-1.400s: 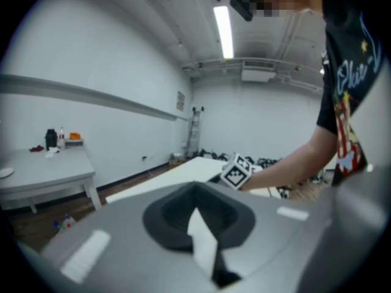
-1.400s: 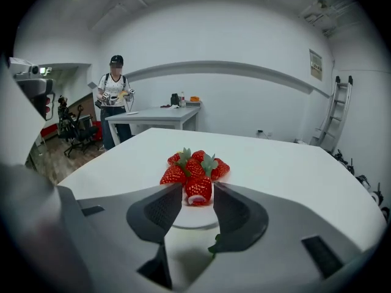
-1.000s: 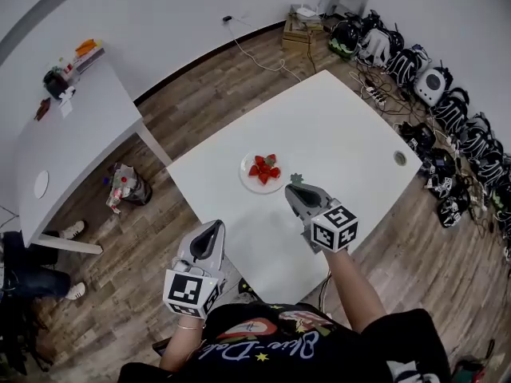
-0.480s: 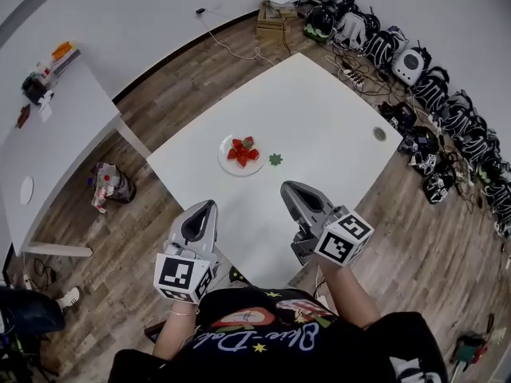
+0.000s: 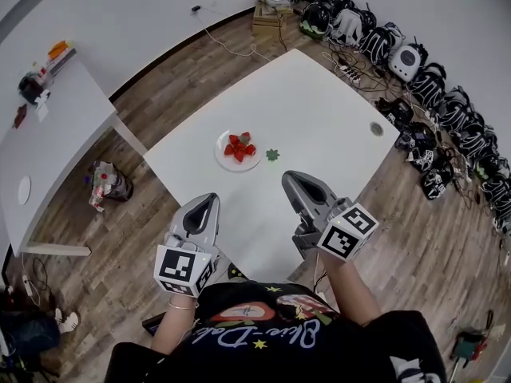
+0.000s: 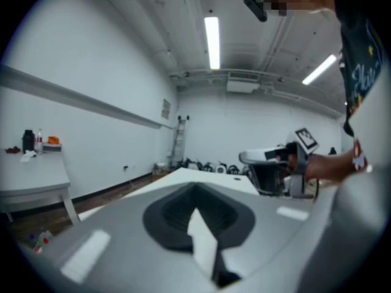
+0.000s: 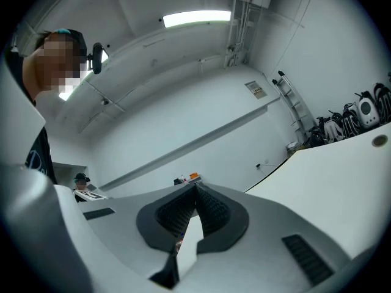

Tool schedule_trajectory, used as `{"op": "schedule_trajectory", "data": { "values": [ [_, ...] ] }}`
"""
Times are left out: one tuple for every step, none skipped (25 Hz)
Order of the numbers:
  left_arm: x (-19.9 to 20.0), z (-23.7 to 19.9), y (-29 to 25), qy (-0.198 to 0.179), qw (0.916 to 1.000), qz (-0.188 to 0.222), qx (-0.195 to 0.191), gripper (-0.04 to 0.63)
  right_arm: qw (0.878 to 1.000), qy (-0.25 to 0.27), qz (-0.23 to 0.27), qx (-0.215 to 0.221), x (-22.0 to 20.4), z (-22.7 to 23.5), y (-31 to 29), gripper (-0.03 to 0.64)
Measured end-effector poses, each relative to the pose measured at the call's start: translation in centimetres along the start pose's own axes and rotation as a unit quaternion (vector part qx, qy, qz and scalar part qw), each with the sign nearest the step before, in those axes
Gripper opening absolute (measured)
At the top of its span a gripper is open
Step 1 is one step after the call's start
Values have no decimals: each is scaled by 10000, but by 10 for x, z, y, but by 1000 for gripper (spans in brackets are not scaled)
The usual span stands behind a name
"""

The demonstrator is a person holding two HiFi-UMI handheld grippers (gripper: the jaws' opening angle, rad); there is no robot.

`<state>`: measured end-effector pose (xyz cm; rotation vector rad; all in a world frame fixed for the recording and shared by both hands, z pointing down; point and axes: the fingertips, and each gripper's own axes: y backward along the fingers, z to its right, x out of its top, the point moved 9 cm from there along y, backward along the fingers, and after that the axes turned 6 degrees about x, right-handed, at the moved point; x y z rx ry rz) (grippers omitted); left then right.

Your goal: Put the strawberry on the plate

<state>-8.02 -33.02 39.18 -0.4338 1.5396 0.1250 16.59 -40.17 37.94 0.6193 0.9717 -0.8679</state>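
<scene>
Both the left gripper (image 5: 206,207) and right gripper (image 5: 294,183) hover closed and empty near the table (image 5: 319,110) edge; soft, bruise-prone strawberries (image 5: 239,145) lie on the plate (image 5: 220,153), likely best pinched lightly across their sides.

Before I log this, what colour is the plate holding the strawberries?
White plate, on a white table; head view shows it best.

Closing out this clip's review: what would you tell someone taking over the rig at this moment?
Left gripper: shut, empty, held close to the person.
Right gripper: shut, empty, over the table's near part.
Strawberries: piled on the plate, mid-table.
Small green piece: on the table beside the plate, apart from it.
Done: fruit appears plated.
Left: likely nothing; no strawberry shows off the plate.
</scene>
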Motion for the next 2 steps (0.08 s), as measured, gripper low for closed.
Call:
{"op": "schedule_trajectory", "data": {
  "values": [
    [1, 0, -1, -2, 10000, 4, -17, -14, 10000, -1, -10, -13, -1, 0, 0, 17],
    [1, 0, -2, -5, 10000, 7, -35, -12, 10000, -1, -21, -27, -1, 0, 1, 17]
  ]
}}
